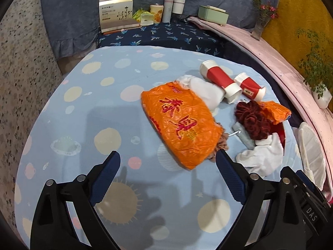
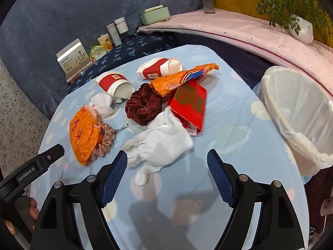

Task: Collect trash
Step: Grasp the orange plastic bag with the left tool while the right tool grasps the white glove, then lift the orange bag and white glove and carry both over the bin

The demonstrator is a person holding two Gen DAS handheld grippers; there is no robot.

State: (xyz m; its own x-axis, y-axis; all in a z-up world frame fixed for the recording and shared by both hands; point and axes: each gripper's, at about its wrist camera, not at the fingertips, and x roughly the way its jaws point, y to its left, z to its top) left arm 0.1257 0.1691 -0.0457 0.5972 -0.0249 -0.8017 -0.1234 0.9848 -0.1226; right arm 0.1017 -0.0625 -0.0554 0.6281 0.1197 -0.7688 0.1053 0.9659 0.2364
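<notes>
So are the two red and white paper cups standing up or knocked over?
Knocked over. In the right wrist view both paper cups lie on their sides on the blue tablecloth, open mouths facing sideways.

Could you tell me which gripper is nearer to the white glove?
Right. The right gripper hangs open just over the white glove, whose fingers lie between its jaws; the open left gripper is off beside it, by the orange wrapper.

Home living room — sofa [image 1: 68,10], potted plant [image 2: 299,27], toiletries.

"GenRobot.AI" on the left gripper [image 2: 33,166]; "DAS" on the right gripper [image 1: 310,214].
</notes>
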